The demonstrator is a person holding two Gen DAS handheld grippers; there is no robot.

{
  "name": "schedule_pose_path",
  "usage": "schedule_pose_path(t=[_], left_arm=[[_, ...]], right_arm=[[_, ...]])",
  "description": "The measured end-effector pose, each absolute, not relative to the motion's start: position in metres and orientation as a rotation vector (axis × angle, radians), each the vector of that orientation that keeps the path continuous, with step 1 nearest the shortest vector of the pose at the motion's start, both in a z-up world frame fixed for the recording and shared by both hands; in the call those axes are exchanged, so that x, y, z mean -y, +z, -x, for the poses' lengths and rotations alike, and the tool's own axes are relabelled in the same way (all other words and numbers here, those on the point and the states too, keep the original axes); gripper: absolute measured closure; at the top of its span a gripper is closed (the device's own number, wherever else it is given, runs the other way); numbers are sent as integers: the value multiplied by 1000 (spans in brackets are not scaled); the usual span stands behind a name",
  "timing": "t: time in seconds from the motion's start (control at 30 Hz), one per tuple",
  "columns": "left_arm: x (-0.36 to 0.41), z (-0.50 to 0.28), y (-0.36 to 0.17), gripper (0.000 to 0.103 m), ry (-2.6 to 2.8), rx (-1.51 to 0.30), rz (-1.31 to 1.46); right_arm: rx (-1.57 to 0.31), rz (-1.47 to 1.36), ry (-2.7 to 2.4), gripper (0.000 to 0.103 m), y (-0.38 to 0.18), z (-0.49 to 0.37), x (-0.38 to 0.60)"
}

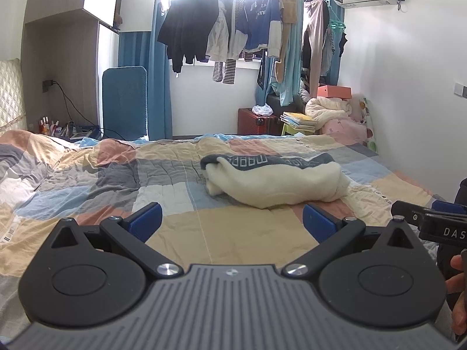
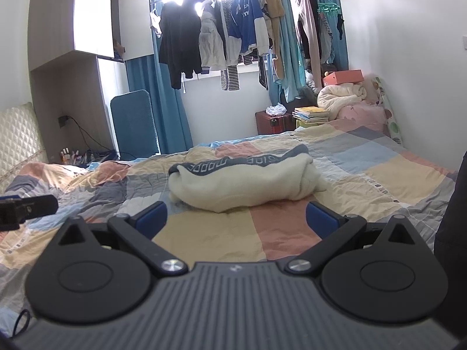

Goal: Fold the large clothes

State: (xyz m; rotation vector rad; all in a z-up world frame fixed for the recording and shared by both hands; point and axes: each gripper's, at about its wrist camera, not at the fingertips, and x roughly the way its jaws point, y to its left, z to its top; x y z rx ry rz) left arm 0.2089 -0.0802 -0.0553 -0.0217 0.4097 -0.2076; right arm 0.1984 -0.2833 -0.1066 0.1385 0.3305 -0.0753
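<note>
- The bed [image 1: 73, 175], the largest thing in both views, is spread with a quilted patchwork cover [image 2: 379, 175] of soft, wrinkled squares in peach, cream, grey and pale blue.
- A rail of hanging clothes [image 1: 233, 29] crosses the bright window at 12 o'clock: dark, blue, striped and tan garments, limp on hangers.
- A cream, fleecy garment [image 1: 274, 183], folded into a rounded bundle with a dark grey lettered band along its far edge, lies on the cover. In the left wrist view it sits at about 1 o'clock, beyond the fingertips and apart from them; in the right wrist view [image 2: 242, 183] it lies at 12 o'clock, just beyond the fingers, touching neither.
- The left gripper [image 1: 232, 218] has its fingers spread wide, holding nothing, above bare quilt. Its blue pads [image 1: 146, 218] are flat and smooth on black hinged arms.
- The right gripper [image 2: 236, 218] is likewise splayed wide and empty, blue pads [image 2: 321, 218] to either side of the bundle's near edge.
- At 3 o'clock in the left wrist view the other gripper's black tip [image 1: 420, 218] shows; at 9 o'clock in the right wrist view, the left one's tip [image 2: 26, 210].
- A red suitcase [image 1: 256, 121] stands at the far wall, hard-shelled and ribbed.
- A stack of books [image 1: 299, 121] rests just beside it.
</note>
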Motion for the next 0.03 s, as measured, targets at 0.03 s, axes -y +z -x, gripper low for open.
schedule_pose_path(t=[0.03], left_arm=[[81, -209, -56, 0, -210, -410, 22]], right_arm=[[-330, -140, -75, 0, -107, -198, 283]])
